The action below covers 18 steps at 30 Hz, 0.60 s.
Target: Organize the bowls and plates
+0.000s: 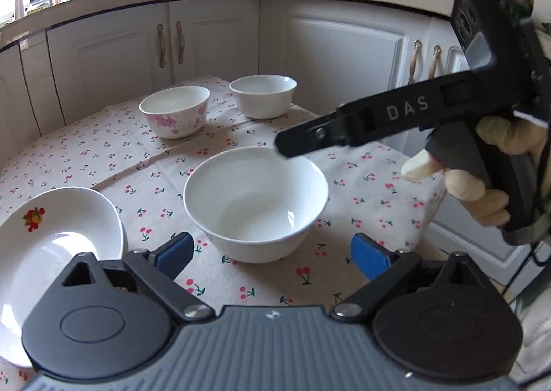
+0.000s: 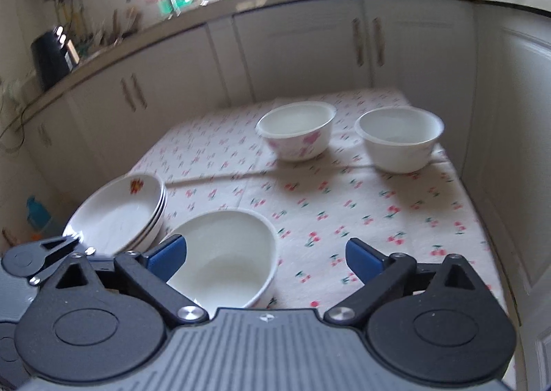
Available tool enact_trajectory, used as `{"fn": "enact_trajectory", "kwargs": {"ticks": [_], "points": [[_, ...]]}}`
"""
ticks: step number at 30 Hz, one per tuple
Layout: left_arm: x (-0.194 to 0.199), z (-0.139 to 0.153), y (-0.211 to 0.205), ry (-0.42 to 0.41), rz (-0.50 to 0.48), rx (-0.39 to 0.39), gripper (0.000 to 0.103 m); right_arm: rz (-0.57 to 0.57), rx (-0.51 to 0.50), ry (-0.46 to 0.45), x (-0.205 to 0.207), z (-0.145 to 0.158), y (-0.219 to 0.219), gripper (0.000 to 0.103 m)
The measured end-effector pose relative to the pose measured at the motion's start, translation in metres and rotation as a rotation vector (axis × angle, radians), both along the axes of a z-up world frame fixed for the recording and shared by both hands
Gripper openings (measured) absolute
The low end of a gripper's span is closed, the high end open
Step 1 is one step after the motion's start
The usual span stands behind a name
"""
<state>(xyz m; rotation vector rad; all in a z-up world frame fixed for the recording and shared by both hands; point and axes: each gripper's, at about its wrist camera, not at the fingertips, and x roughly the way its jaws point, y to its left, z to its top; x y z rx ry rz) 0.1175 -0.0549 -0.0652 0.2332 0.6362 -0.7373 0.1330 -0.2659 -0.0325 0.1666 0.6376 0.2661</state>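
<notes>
While both grippers hold their jaws wide and empty, the plain white bowl (image 1: 255,201) sits on the desk (image 1: 86,157) beside stacked plates (image 1: 51,239); the right gripper (image 2: 265,258) hangs over it, with the pink-flowered bowl (image 1: 175,111) and another white bowl (image 1: 263,95) well behind, left gripper (image 1: 272,255) near.

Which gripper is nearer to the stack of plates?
Left. The left gripper sits right beside the stack of plates; the right gripper is beyond the near bowl.
</notes>
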Motion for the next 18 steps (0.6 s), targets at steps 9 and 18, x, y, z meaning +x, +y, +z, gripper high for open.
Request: {"fn": "enact_trajectory", "kwargs": {"ticks": [9,18], "points": [[0.026,0.027,0.0,-0.007,0.006,0.047,0.101,-0.089,-0.218,-0.15,-0.012,0.007,-0.021,0.103],[0.097,0.057,-0.037,0.025,-0.02,0.055,0.101,-0.086,-0.234,-0.12,0.019,-0.002,-0.046,0.103]]}}
